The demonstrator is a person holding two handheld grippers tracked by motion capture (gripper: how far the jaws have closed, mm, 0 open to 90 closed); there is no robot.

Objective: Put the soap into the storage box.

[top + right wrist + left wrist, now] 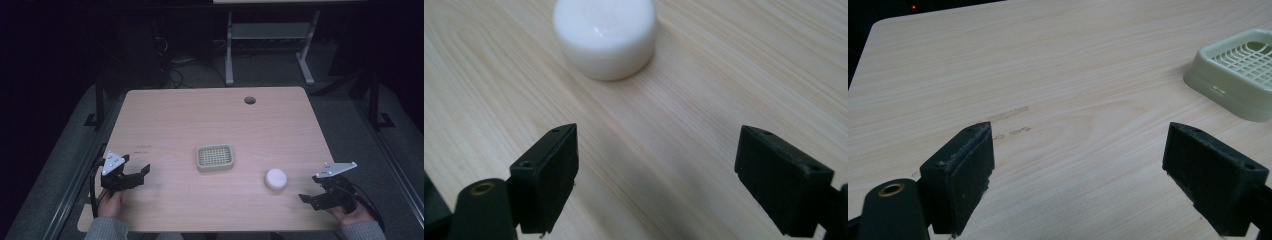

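A pale wooden worktop (210, 125) is carrying a pale green plastic slatted dish (215, 157), lying well ahead of the left tool (136, 171). A small white round puck (605, 35) is sitting just ahead of the right tool (656, 172), the nearer one. Both tools are gaping, released, holding nothing.

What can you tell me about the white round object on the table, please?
The white round object is a short, puck-like cylinder with rounded edges and a smooth, slightly glossy surface, perhaps soap or plastic. It lies flat on the wooden table, right of the green dish and apart from it. The open right gripper faces it without touching.
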